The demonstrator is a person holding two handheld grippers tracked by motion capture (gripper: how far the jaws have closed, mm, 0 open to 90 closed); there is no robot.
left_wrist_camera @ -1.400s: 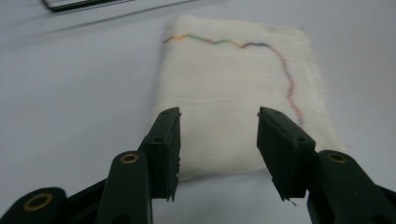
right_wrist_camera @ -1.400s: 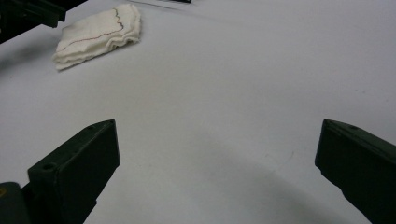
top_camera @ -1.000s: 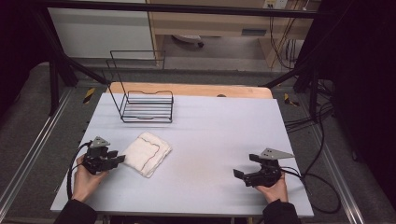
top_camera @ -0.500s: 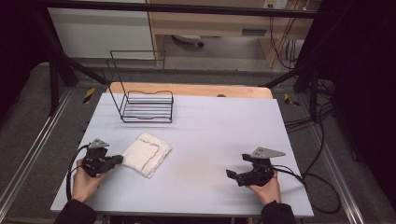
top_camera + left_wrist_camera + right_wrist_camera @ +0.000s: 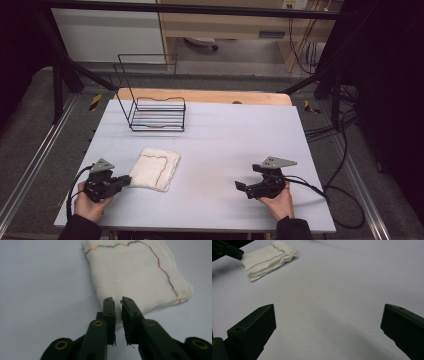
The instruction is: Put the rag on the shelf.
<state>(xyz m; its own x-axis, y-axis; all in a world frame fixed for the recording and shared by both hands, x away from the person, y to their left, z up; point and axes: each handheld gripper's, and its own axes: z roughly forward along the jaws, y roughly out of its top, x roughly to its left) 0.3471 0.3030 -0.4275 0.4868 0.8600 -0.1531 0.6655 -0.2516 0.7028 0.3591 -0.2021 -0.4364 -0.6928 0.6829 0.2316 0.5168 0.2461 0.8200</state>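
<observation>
Hands of a person come in from the bottom edge of the high view, each wrapped around a black two-jaw gripper with dark sleeves showing at the wrists. The left gripper [image 5: 122,181] lies low near the front left corner of the pale grey table [image 5: 235,135], angled to the right, with its tips right at the near edge of a folded white cloth [image 5: 155,168]. In the left gripper view the two jaws stand almost together with a narrow slit of light between them; they have just been parting slightly, and nothing sits between them, though the cloth [image 5: 136,275] lies directly ahead and partly behind the tips. A wavy line of rainbow-coloured stitching runs across the top and down one side of the cloth; it forms no letters, and no brand or label can be read on it. The right gripper [image 5: 242,187] rests near the front right of the table, pointing left toward the middle, well apart from the cloth. In the right gripper view its jaws are spread wide over bare tabletop, holding nothing, with the cloth [image 5: 268,260] far off at the upper left. A black wire rack [image 5: 157,112] stands at the far left part of the table, well behind the cloth.
</observation>
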